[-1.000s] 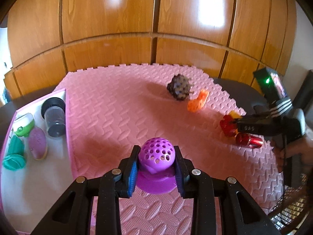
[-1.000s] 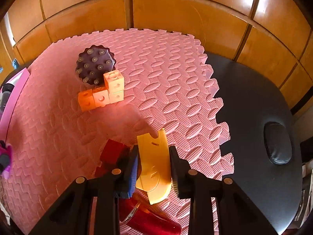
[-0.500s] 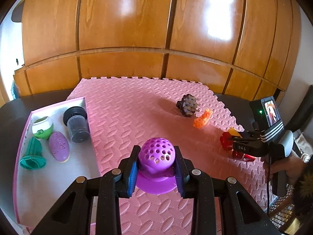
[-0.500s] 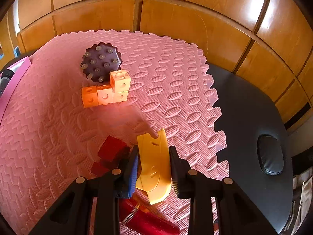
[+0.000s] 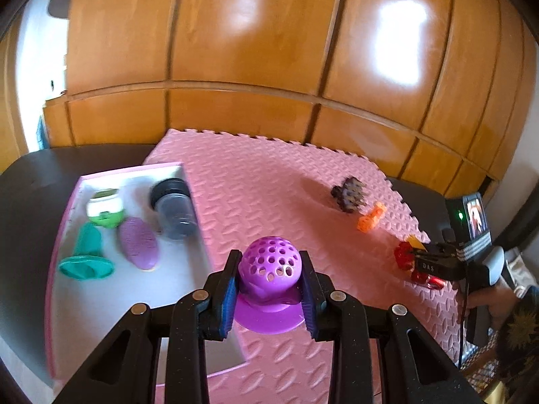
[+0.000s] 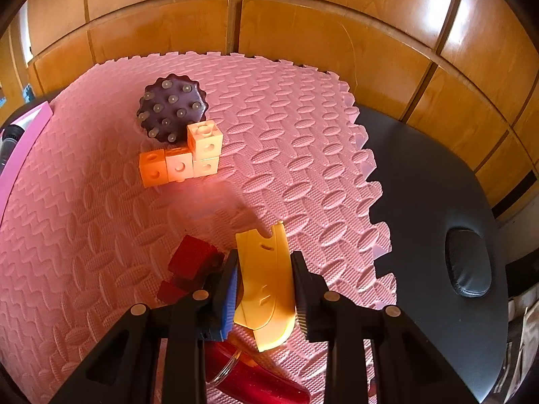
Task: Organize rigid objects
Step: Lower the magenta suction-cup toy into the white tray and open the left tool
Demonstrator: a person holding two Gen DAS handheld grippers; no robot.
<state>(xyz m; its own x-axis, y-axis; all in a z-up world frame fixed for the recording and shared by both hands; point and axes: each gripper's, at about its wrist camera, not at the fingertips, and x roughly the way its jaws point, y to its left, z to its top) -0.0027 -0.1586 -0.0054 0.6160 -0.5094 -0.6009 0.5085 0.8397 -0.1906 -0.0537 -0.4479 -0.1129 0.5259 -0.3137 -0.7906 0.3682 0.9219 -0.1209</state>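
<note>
My left gripper is shut on a purple perforated dome toy with a flat round base, held above the pink foam mat beside the white tray. My right gripper is shut on a flat yellow plastic piece just above the mat. A red block lies left of it and a red shiny cylinder lies under the jaws. The right gripper also shows in the left wrist view, held by a hand.
The tray holds a dark jar, a green-and-white pot, a purple oval and a teal cone. A dark studded ball and orange cubes lie on the mat. Black table lies to the right, wood panels behind.
My left gripper has risen and swung left with the purple dome, so the tray now lies nearer the middle of its view. My right gripper stays put on the yellow piece.
</note>
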